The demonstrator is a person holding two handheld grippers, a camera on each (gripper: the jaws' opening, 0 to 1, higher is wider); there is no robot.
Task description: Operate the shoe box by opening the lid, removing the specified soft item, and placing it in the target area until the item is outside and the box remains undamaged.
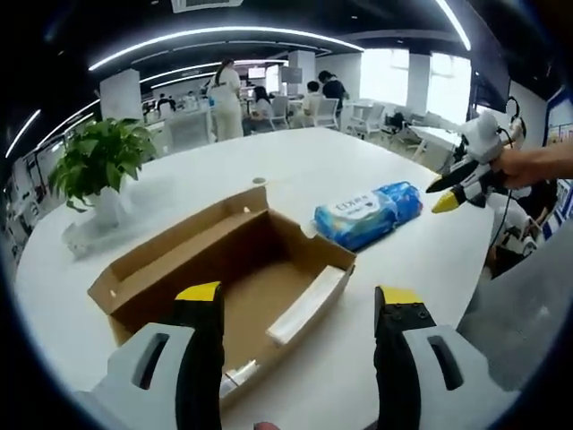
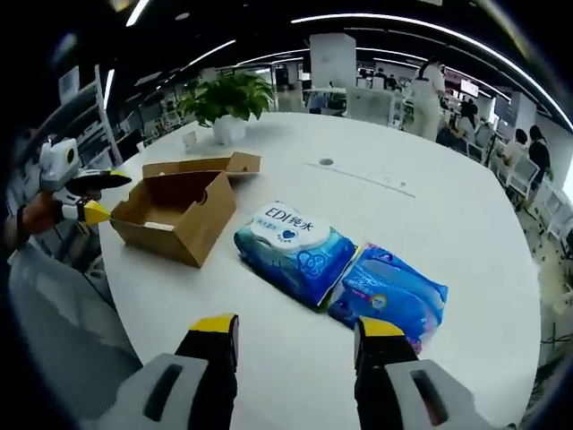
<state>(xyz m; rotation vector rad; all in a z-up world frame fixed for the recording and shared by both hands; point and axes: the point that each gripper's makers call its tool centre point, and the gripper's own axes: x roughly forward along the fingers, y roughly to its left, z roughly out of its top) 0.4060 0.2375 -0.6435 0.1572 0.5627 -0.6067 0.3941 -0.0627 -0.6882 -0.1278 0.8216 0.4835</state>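
In the left gripper view, the left claw (image 1: 300, 309) rises from the bottom of the frame with its two yellow-tipped jaws spread wide and nothing between them. Just above them, in the centre-left, sits the shoe box (image 1: 228, 269), a brown cardboard carton with its lid swung open toward the upper left; its inside shows bare brown card with a pale strip lying along the right wall. To the right of the box, apart from it, lies a blue soft pack (image 1: 367, 213) on the white surface (image 1: 295, 170). At the right edge of the frame the right claw (image 1: 452, 190) comes in, held by a hand (image 1: 537, 166), hanging above the surface clear of the pack; its jaws look slightly parted. A potted plant (image 1: 98, 166) stands at the upper left.

In the right gripper view, the right claw (image 2: 295, 336) at the bottom centre is released too, jaws apart and empty. Directly above them lie two blue soft packs side by side, touching: one with a white label (image 2: 291, 246) and another (image 2: 389, 291) to its lower right. The open shoe box (image 2: 179, 213) sits to the upper left of them, near but separate. The left claw (image 2: 94, 197) shows at the left edge, beside the box. The plant (image 2: 228, 103) stands at the upper centre-left.
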